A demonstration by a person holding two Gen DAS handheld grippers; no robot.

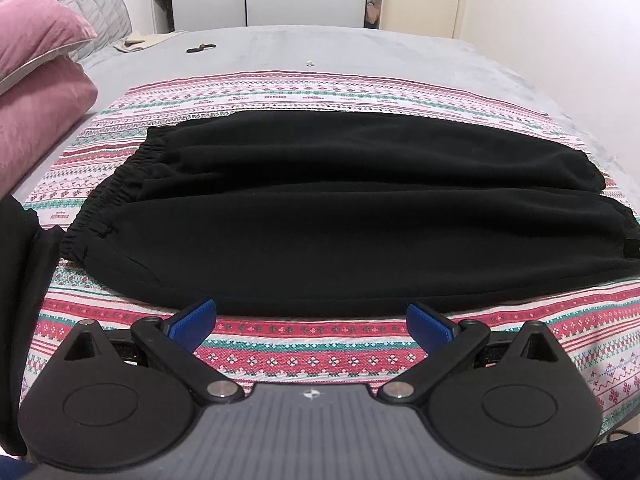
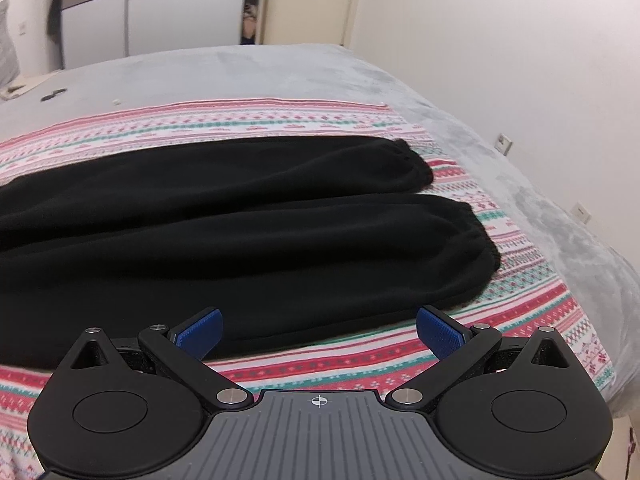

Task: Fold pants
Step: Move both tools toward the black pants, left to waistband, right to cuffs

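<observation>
Across the patterned blanket (image 1: 320,344), black pants (image 1: 320,216) were laid flat; left gripper (image 1: 312,326) and right gripper (image 2: 319,330) were held wide, empty.

Both wrist cameras looking low across the bed (image 1: 360,52), close in, sharing the black pants (image 1: 340,208) (image 2: 240,220).

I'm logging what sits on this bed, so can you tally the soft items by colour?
Black: 1, the black fleece pants laid flat.
Pink: 2, stacked pink velvet pillows.
Striped red, green and white: 1, the patterned woven cloth under the pants.
Grey: 1, the grey plush bed cover.
Total: 5.
</observation>
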